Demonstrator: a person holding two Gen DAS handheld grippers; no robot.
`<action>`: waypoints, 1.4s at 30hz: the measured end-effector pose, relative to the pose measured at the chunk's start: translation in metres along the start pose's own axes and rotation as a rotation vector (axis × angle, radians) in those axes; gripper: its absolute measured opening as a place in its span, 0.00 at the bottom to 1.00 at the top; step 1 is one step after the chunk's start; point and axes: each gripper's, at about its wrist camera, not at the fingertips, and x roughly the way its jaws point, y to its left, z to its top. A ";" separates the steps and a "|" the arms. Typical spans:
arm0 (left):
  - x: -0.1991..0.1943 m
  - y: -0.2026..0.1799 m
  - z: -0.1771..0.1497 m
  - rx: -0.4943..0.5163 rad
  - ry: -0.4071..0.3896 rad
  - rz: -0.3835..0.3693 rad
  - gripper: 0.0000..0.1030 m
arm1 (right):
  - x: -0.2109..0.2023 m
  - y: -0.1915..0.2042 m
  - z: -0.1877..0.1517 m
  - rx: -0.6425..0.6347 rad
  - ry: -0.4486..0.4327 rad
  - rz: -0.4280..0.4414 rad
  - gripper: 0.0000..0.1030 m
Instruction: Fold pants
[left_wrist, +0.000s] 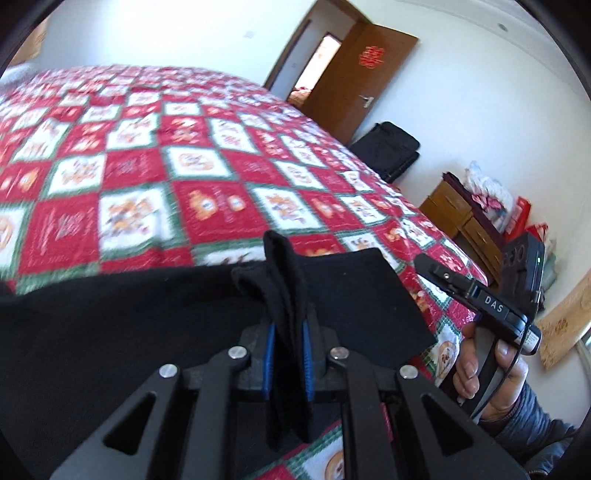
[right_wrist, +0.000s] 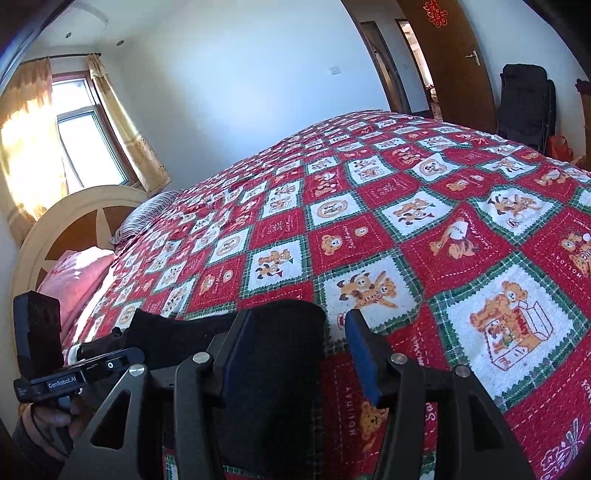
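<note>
Closest to the left wrist lens, the left hand-held gripper (left_wrist: 288, 354) has its two blue-padded fingers (left_wrist: 269, 360) pinched on an upright fold of the black fleece pants (left_wrist: 110, 332), one pair only, whose dark cloth spreads left and right over the near edge of the bed with the red, white and green bear-patterned patchwork quilt (left_wrist: 207, 166). In the right wrist view the right hand-held gripper (right_wrist: 291, 354) stands parted, one blue pad lying against the pants' black cloth (right_wrist: 280, 362) and the other over bare quilt (right_wrist: 443, 240); nothing is clamped between them. The same gripper appears from the left camera as a black handle marked DAS (left_wrist: 476, 295), held in a hand (left_wrist: 491, 373) just off the bed's near corner. The quilt ahead of both grippers lies flat and uncluttered to the far edge. At the head of the bed are one pink pillow (right_wrist: 74, 280), one striped pillow (right_wrist: 144, 218) and a cream star-inlaid headboard (right_wrist: 62, 229), under a curtained window (right_wrist: 85, 144). Beyond the foot stand one open brown wooden door (left_wrist: 362, 77), a black bag (left_wrist: 388, 147) against the wall, and a brown wooden cabinet (left_wrist: 461, 221) piled with what look like bags, though blur makes them hard to read.
</note>
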 end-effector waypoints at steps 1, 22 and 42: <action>-0.002 0.005 -0.002 -0.017 0.005 0.013 0.13 | 0.000 0.001 -0.001 -0.006 0.000 0.002 0.52; -0.025 0.066 -0.019 -0.125 -0.061 0.075 0.13 | 0.019 0.071 -0.045 -0.311 0.174 0.136 0.52; -0.012 0.050 -0.029 0.045 -0.039 0.230 0.26 | 0.080 0.053 -0.008 -0.197 0.261 0.030 0.55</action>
